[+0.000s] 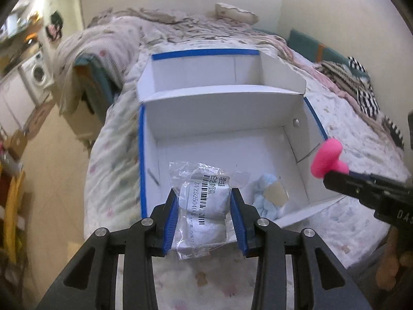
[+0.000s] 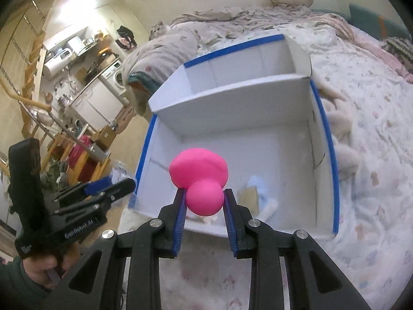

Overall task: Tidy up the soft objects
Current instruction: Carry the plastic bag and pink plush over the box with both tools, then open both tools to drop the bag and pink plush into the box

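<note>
A white cardboard box [image 1: 222, 95] with blue-taped edges lies open on the bed; it also shows in the right wrist view [image 2: 232, 87]. My left gripper [image 1: 204, 193] is shut on a clear plastic packet with a barcode label [image 1: 204, 201], held over the box's near compartment. My right gripper [image 2: 204, 193] is shut on a pink mushroom-shaped soft toy [image 2: 198, 168], above the box's near edge; the toy also shows at the right in the left wrist view [image 1: 327, 157]. A light blue soft item with a tan tag [image 1: 268, 199] lies in the near compartment.
The bed has a patterned cover [image 1: 348, 206] and rumpled blankets and clothes [image 1: 356, 87] at the far and right sides. The box's far compartment [image 1: 206, 69] sits behind a divider. The floor, washing machine [image 1: 38, 73] and shelves lie to the left.
</note>
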Demonstrator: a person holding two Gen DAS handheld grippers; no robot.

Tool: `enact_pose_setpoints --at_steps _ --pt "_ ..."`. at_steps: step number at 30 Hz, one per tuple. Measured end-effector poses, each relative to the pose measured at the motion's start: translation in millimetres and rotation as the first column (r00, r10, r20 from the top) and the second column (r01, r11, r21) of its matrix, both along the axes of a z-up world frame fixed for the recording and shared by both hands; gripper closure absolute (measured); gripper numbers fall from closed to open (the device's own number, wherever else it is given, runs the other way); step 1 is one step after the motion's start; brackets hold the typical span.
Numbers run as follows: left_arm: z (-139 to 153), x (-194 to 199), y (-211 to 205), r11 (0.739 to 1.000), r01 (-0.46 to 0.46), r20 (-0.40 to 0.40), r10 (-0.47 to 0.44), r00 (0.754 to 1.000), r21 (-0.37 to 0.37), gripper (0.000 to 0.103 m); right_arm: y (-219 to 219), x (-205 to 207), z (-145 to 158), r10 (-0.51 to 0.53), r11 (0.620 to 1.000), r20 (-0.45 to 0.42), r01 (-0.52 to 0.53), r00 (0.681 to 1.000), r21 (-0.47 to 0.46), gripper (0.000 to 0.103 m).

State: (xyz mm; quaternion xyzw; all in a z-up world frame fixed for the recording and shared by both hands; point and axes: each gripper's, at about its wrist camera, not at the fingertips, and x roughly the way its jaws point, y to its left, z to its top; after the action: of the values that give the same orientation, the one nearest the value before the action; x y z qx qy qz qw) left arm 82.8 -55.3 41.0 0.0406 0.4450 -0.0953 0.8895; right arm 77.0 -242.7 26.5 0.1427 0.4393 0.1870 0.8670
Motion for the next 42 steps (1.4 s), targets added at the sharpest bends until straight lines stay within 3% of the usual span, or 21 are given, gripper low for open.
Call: enact_pose_setpoints --at_steps 4,11,16,25,42 --pt "-17.2 15.6 -13.3 0.999 0.027 -0.019 -0.027 0.999 0.019 0.068 -3.3 12.9 -7.6 -0.013 1.0 0.005 0.014 1.0 -0.01 0.073" --pt "-62.1 29.0 -18.1 1.0 0.018 -0.064 -0.018 0.998 0.009 0.068 4.6 26.8 -47.2 -0.027 1.0 -0.082 0.027 0.996 -0.007 0.073" --pt "-78.1 33.8 -16.5 1.0 0.012 -0.06 -0.011 0.998 0.007 0.068 13.1 35.5 -63.1 -0.011 0.999 -0.11 0.006 0.994 -0.039 0.073" --pt "-85.6 38.6 -8.8 0.998 -0.013 -0.089 0.007 0.996 -0.067 0.068 26.4 42.4 -77.9 0.014 0.997 -0.139 -0.024 0.99 -0.068 0.073" --pt "-91.8 42.8 -8.1 0.997 -0.048 -0.115 0.041 0.993 -0.061 0.067 29.3 43.9 -87.8 0.019 0.996 -0.172 -0.033 0.985 -0.078 0.073"
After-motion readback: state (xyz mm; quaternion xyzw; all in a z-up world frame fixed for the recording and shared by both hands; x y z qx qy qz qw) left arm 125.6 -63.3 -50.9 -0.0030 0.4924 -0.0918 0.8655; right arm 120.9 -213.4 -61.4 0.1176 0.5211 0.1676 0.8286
